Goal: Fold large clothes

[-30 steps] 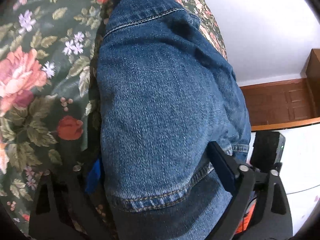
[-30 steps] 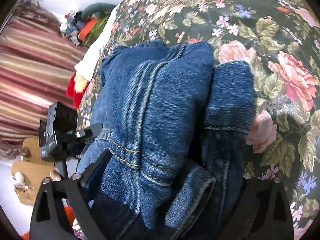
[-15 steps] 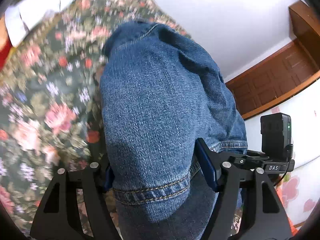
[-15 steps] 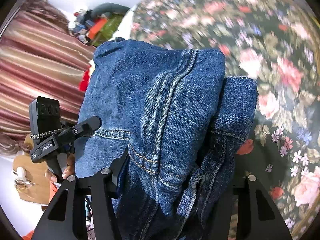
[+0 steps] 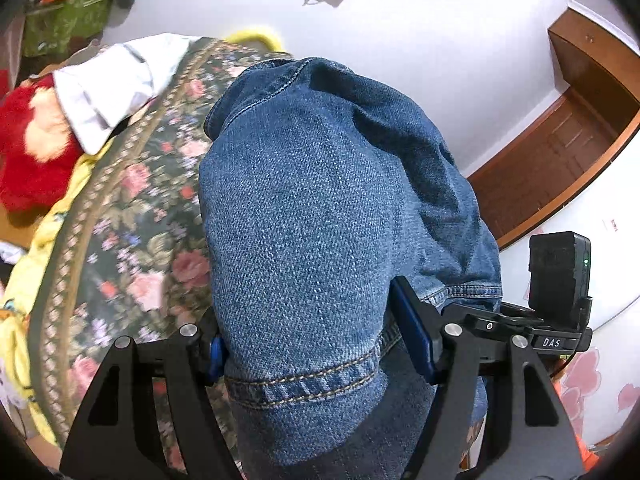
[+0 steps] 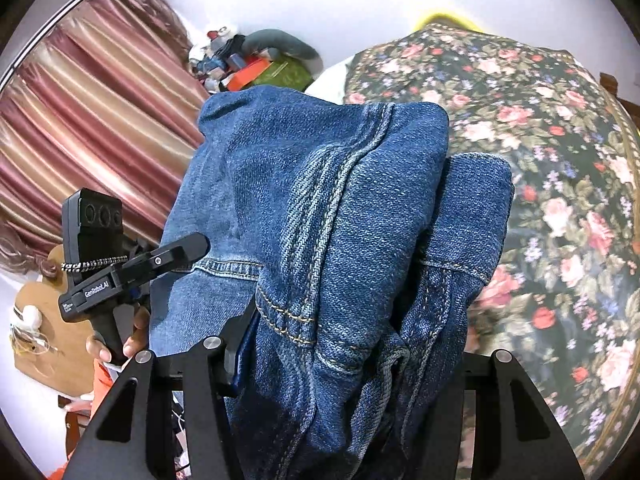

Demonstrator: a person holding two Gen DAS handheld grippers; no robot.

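The blue denim jeans (image 5: 320, 240) are thick and look heavy. The cloth is soft enough to bend, but it is stiff too, so it makes fat, round folds and not flat ones. It should not slip much, because denim is rough. A bundle this big will sag in the middle, so two holds, one at each side, are best. The thick hems and seams are good places to take hold.

The left gripper (image 5: 316, 354) has its blue pads pressed on a fat fold of the jeans, just above a hem with tan stitches. The right gripper (image 6: 344, 354) is squeezed on a bunch of layers (image 6: 340, 220) with a wide double seam running up it. Both hold the cloth tight.

The jeans are dark blue with paler, worn spots. They are bunched up in many layers. They hang in the air between the two grippers, above the near edge of the dark flowered bedspread (image 6: 560, 160). The cloth hides the bed under it, so I cannot tell if any part of the jeans touches the bedspread.
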